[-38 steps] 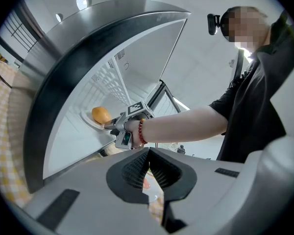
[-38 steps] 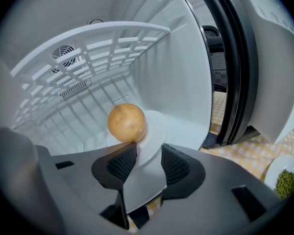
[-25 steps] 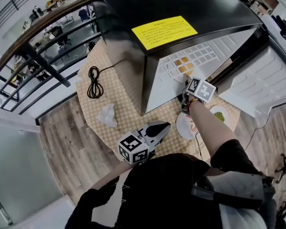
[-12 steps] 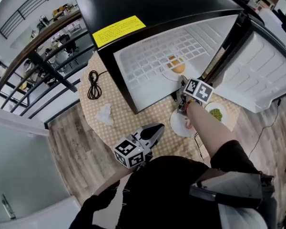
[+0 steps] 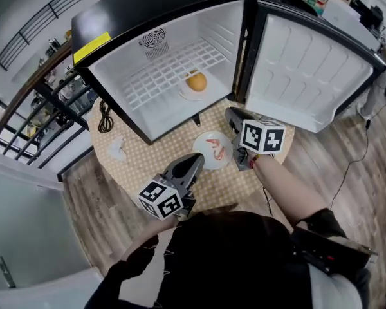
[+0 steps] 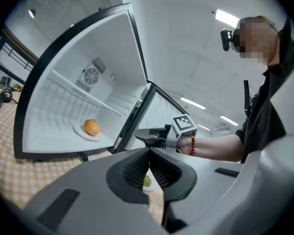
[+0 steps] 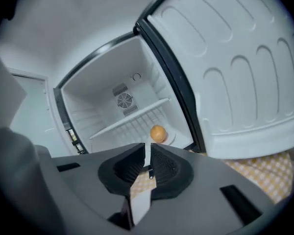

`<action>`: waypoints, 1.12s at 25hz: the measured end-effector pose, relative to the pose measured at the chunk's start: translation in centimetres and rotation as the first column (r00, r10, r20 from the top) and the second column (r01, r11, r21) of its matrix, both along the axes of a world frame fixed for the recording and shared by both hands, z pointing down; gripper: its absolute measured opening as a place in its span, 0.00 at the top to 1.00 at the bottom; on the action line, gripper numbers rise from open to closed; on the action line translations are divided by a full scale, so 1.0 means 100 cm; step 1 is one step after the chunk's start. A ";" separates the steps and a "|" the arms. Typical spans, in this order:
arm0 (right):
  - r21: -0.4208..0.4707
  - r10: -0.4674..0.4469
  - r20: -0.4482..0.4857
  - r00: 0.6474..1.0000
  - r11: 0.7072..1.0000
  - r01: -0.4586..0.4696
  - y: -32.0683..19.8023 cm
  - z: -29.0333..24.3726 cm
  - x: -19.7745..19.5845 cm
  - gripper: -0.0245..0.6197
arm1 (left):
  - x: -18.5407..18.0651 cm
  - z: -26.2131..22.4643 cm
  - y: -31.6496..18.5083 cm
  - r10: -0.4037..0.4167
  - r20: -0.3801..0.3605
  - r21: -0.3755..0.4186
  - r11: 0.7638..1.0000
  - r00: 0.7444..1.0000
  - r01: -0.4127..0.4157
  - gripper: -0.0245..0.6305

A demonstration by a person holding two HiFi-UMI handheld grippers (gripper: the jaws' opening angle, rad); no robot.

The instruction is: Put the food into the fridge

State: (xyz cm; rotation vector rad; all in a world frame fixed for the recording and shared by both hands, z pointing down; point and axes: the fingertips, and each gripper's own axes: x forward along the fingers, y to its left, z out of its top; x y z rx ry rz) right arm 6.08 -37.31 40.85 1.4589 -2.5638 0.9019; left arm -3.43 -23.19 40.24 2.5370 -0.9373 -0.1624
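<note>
**Step in hand:** between loads. One orange (image 5: 195, 82) on its plate already sits inside the fridge (image 5: 122, 76), ahead of both tools.

**Right tool** (image 7: 147, 147): the jaws have just been closing and are now a narrow slit, with nothing between them.

**Left tool** (image 6: 149, 150): jaws together, empty.

**Next load, as judged:** the plate of red food (image 5: 213, 148) on the worktop (image 5: 141, 156), just ahead of the left tool's tips.
- Reopen the jaws.
- Grip the rim and keep the plate level.
- The food is small, curled, red-orange pieces lying loose on a shallow white plate.
</note>
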 end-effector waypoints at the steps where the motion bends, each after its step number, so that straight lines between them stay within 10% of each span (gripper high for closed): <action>1: 0.024 -0.024 0.005 1.000 0.999 0.024 0.014 -0.007 0.008 0.90 | 0.010 -0.002 0.006 -0.006 -0.004 -0.002 1.000 1.000 0.006 0.94; 18: -0.032 -0.042 -0.005 0.999 0.999 0.042 0.220 0.023 0.172 0.94 | 0.121 0.015 0.148 -0.106 -0.029 -0.057 0.993 0.994 0.104 0.94; 28: -0.029 -0.089 -0.084 0.992 0.996 0.087 0.262 0.043 0.188 0.94 | 0.119 0.015 0.188 -0.161 -0.007 -0.039 0.986 0.987 0.161 0.94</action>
